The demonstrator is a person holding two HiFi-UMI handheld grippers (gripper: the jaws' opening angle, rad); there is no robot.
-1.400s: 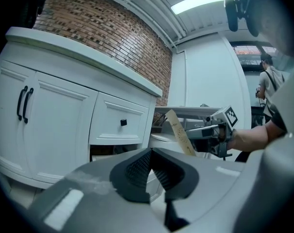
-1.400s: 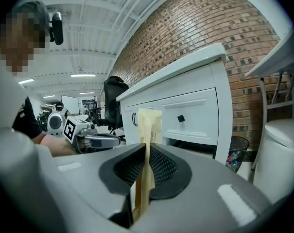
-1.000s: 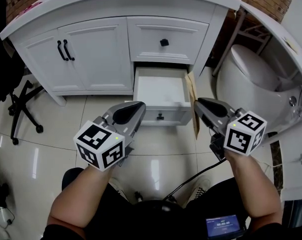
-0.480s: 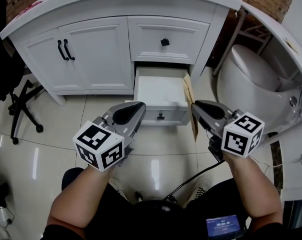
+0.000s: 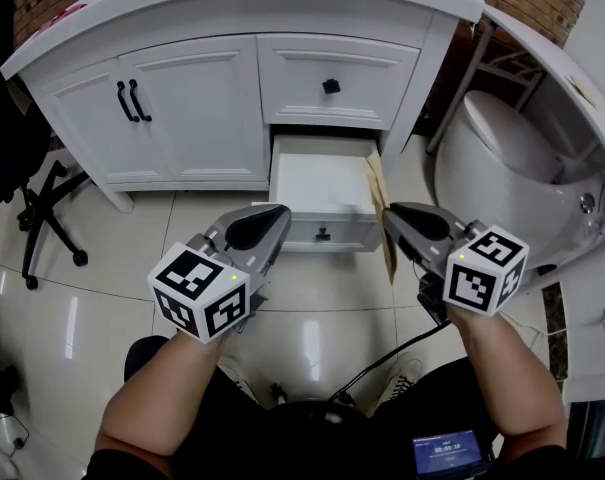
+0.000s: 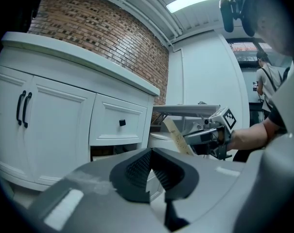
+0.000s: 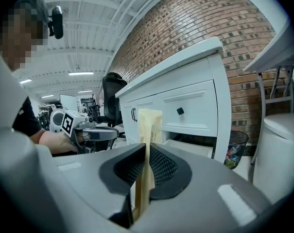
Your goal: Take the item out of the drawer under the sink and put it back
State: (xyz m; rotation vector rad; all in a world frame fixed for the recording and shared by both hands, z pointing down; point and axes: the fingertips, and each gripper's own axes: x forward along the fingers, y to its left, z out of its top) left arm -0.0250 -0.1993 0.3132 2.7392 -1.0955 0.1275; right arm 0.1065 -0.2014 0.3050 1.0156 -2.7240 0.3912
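The lower drawer (image 5: 322, 183) of the white vanity stands pulled open and looks empty inside. My right gripper (image 5: 394, 218) is shut on a flat tan envelope (image 5: 380, 208), held on edge just right of the drawer's right side; the same envelope (image 7: 147, 130) stands up between the jaws in the right gripper view. My left gripper (image 5: 272, 220) hovers in front of the drawer's left corner, shut with nothing in it. In the left gripper view its closed fingertips (image 6: 150, 152) meet, and the right gripper (image 6: 210, 135) with the envelope (image 6: 176, 136) shows beyond.
Above the open drawer is a shut upper drawer with a black knob (image 5: 329, 85). Double cabinet doors with black handles (image 5: 130, 100) lie to the left. A white toilet (image 5: 502, 158) stands right, an office chair base (image 5: 42, 218) left, glossy tile floor below.
The right gripper with the envelope has shifted slightly left toward the drawer. The left gripper has stayed put.
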